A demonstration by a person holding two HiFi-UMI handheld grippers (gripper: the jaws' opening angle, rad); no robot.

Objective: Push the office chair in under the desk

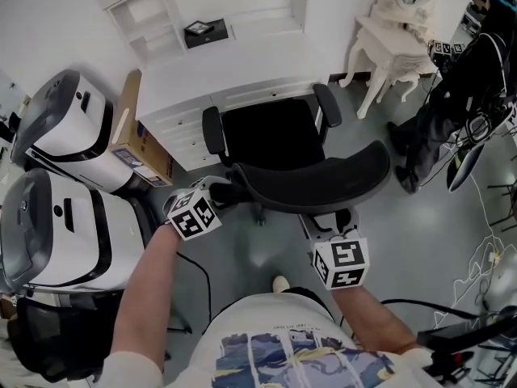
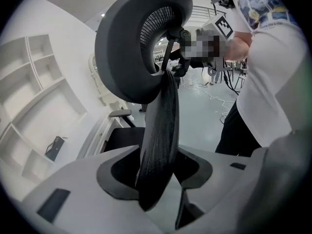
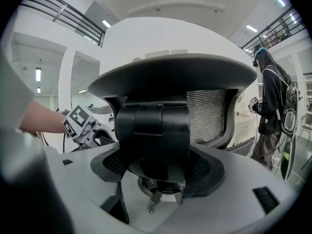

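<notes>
- Stuff around: two big white-and-black machines (image 1: 69, 120) fill the left side. A cardboard box (image 1: 133, 136) is wedged between them and the white desk (image 1: 210, 75) at upper centre. An ornate white side table (image 1: 388, 43) sits upper right, a person in dark clothes (image 1: 440, 111) stands at the right edge, and loose cables (image 1: 485, 257) lie on the floor lower right.
- The office chair (image 1: 275, 136) is mid-frame. Its seat is at the desk's knee gap with the armrests just beside the desk front, and the backrest (image 1: 315, 180) faces the wearer.
- Writing: the box label is too small to read. The only other print is the square markers on the cubes.
- Both bare forearms reach up from the bottom. The left gripper (image 1: 212, 196) is clamped on the backrest's left edge (image 2: 163, 130). The right gripper (image 1: 329, 226) is clamped on the black bracket (image 3: 153, 135) behind the backrest.
</notes>
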